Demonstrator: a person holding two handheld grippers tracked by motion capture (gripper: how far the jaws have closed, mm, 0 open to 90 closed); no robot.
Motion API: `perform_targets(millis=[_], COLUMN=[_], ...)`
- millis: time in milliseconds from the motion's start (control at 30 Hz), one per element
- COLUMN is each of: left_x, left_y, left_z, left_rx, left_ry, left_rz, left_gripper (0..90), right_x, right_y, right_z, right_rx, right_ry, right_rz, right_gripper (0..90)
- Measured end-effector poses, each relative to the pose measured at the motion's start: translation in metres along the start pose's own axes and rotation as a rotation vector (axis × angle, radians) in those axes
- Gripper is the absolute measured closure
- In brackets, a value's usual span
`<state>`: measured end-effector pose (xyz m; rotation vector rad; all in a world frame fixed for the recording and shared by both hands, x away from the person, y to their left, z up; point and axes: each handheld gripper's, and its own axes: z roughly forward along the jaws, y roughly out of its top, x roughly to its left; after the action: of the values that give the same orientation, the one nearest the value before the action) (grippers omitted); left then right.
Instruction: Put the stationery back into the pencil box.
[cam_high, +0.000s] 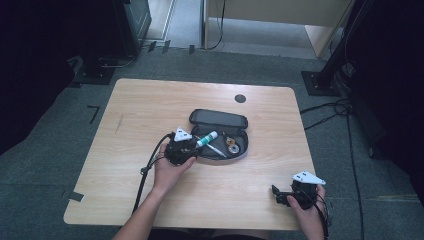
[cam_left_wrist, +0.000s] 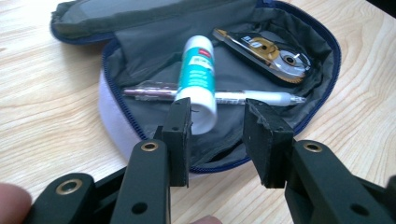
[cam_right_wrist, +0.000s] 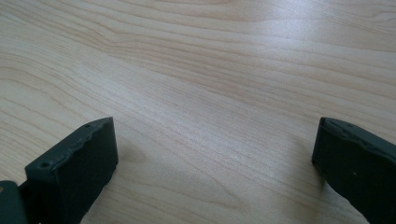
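Left gripper (cam_left_wrist: 217, 140) of mine hovers at the near rim of the open pencil case (cam_left_wrist: 322, 84), jaws parted with nothing between them; the glue stick (cam_left_wrist: 198, 74) lies just beyond the left jaw, its white cap end nearest me. It sits in the middle of the left gripper view, resting across a pen (cam_left_wrist: 261, 98), with a correction tape dispenser (cam_left_wrist: 268, 53) toward the upper right of the case.

I judge the glue stick light, rigid and smooth-sided, so it may roll or slip. I would take it across the labelled barrel, not the cap, which could pull off. The soft fabric lining beneath will give, so I should not press down hard.

Over at the lower right of the high view, my right gripper (cam_high: 277, 194) idles wide open above bare table (cam_high: 150, 100).
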<state>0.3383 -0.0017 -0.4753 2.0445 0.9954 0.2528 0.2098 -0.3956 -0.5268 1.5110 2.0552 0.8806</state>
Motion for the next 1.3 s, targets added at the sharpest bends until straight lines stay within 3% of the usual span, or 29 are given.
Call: perform_targets(millis=[200,267,400,500,567,867,1067,1300], left_x=[0.0,0.002,0.007,0.01,0.012,0.023,0.033,0.039], left_y=[-0.001,-0.003,-0.008,-0.012,-0.015,-0.035,-0.051,-0.075], left_z=[-0.007,-0.012,-0.024,-0.034,-0.04,-0.066,-0.083,-0.099], left_rx=[-0.009,-0.014,-0.031,-0.036,-0.03,-0.028,-0.03,-0.052], left_ry=[-0.011,-0.001,0.014,0.031,0.05,0.118,0.139,0.165], left_rz=[-0.006,-0.013,-0.03,-0.031,-0.032,-0.043,-0.049,-0.097], left_gripper=[54.8,46.8,40.8,34.0,21.9,3.2,0.0,0.0], right_x=[0.0,0.0,0.0,0.0,0.0,0.0,0.0,0.0], right_y=[0.0,0.0,0.0,0.0,0.0,0.0,0.0,0.0], right_z=[0.0,0.0,0.0,0.0,0.0,0.0,0.0,0.0], right_rx=[0.0,0.0,0.0,0.0,0.0,0.0,0.002,0.002], right_ry=[0.0,0.0,0.0,0.0,0.0,0.0,0.0,0.0], right_rz=[0.0,0.0,0.001,0.001,0.0,0.001,0.0,0.0], right_gripper=[0.0,0.0,0.0,0.0,0.0,0.0,0.0,0.0])
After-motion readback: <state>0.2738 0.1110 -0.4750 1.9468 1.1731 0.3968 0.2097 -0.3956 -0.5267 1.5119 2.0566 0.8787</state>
